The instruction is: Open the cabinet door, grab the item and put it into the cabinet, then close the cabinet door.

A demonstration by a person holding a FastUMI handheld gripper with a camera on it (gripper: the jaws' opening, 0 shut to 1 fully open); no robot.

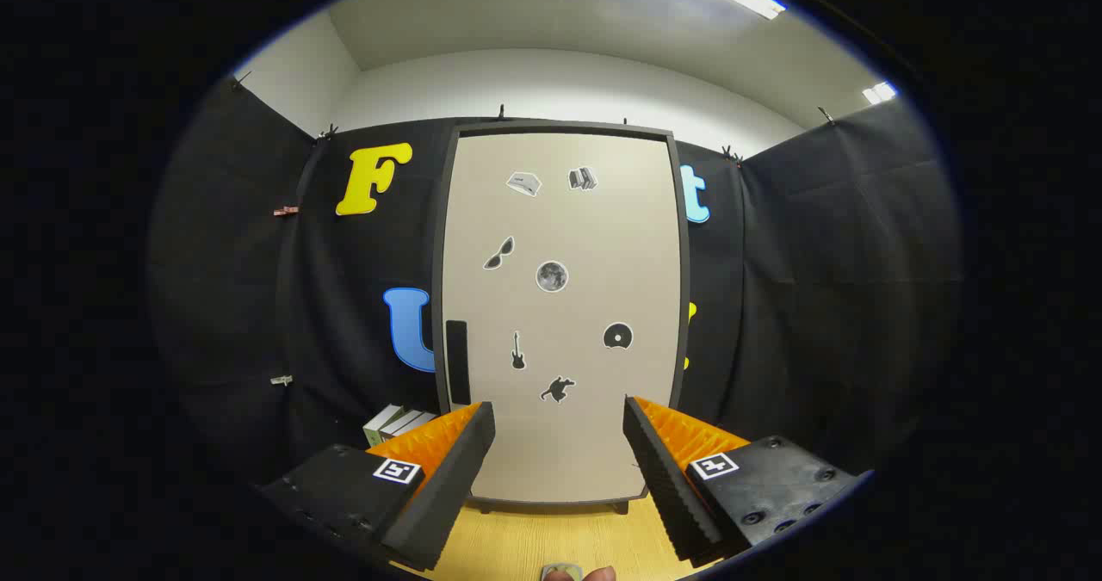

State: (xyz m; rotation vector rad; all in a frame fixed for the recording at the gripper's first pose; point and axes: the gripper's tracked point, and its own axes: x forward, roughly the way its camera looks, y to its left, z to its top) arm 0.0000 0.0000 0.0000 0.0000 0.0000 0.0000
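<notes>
A tall beige cabinet (560,305) stands straight ahead with its door shut; several small stickers dot the door. A dark vertical handle (457,361) sits at the door's left edge, just above my left fingertip. My gripper (560,422) is open, its fingers spread wide with nothing between them, held a little short of the door's lower part. A stack of white boxes (398,424) lies on the floor left of the cabinet, partly hidden behind my left finger.
The cabinet rests on a light wooden surface (551,538). Black cloth walls close in on both sides and behind. A fingertip of a person's hand (598,574) and a small object (561,572) peek in below the gripper.
</notes>
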